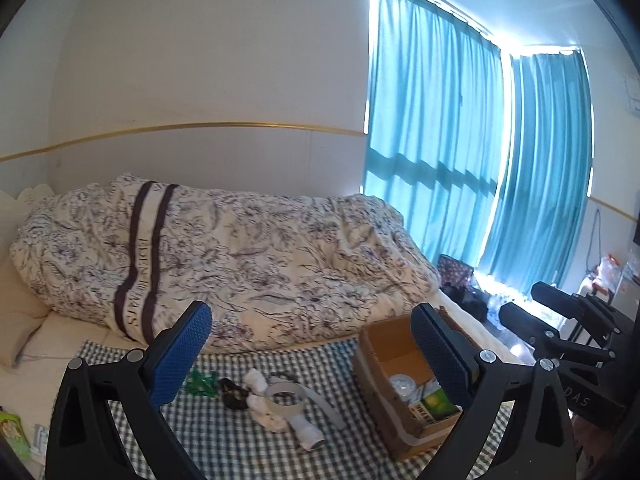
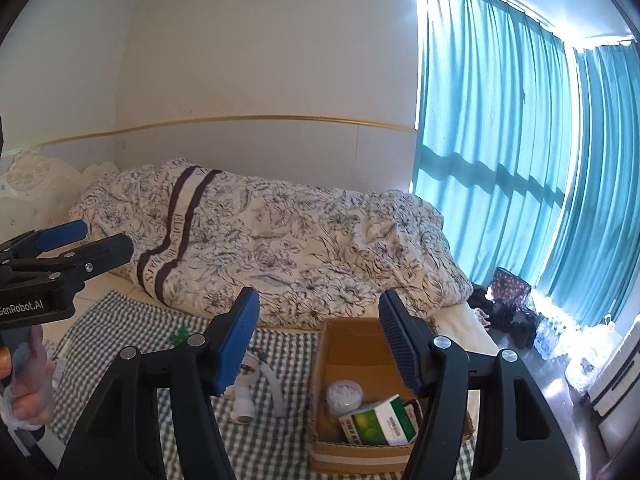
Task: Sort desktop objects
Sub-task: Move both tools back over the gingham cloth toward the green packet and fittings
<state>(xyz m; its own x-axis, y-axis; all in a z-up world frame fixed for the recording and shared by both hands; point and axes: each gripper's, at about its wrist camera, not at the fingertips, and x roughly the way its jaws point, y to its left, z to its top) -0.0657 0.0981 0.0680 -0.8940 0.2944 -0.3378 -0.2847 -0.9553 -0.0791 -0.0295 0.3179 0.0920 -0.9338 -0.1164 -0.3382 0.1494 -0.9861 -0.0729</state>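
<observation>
A green-checked cloth (image 1: 240, 452) on the bed carries a green trinket (image 1: 200, 384), a small black item (image 1: 234, 394), white rolled fabric (image 1: 260, 396), a grey strap loop (image 1: 284, 398) and a white pipe fitting (image 1: 308, 434). To their right stands an open cardboard box (image 1: 384, 344) holding a round clear tub (image 2: 344, 394) and a green-and-white carton (image 2: 380, 420). My left gripper (image 1: 312, 312) hovers open above the loose items. Open and empty too, my right gripper (image 2: 318, 296) hangs over the box (image 2: 352, 344), and the fitting (image 2: 242, 400) shows under its left finger.
A crumpled floral duvet (image 1: 240, 248) lies just behind the cloth. Teal curtains (image 1: 440, 140) cover the window on the right, with bags (image 2: 508, 304) on the floor below. A hand (image 2: 28, 384) holds the left gripper's handle. A green packet (image 1: 14, 436) lies at the bed's left edge.
</observation>
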